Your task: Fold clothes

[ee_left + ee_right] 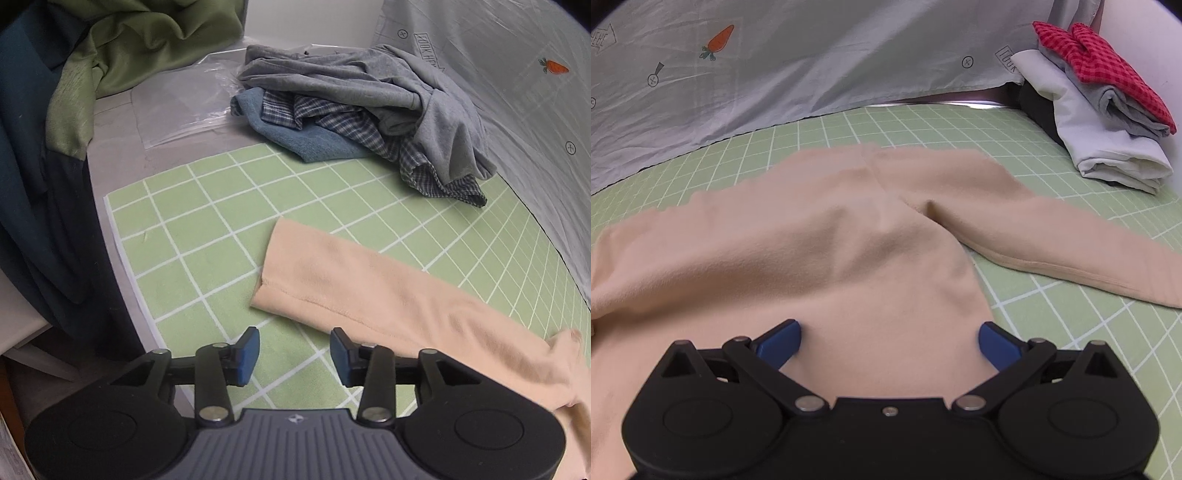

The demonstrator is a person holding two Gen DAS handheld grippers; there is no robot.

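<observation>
home laundry spot | green grid mat (207, 221) | clothes pile (354, 114) | folded stack (1108, 122)

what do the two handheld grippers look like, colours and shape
Both are black plastic linkage frames with round side housings and silver pivot pins. The left gripper carries blue pads and a ribbed grey centre plate with a small logo; the right gripper has blue fingers and an all-black body.

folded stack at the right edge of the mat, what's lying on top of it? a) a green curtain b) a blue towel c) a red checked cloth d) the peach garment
c: in the right wrist view a red checked cloth lies on top of the folded stack, above grey and white folded pieces.
</observation>
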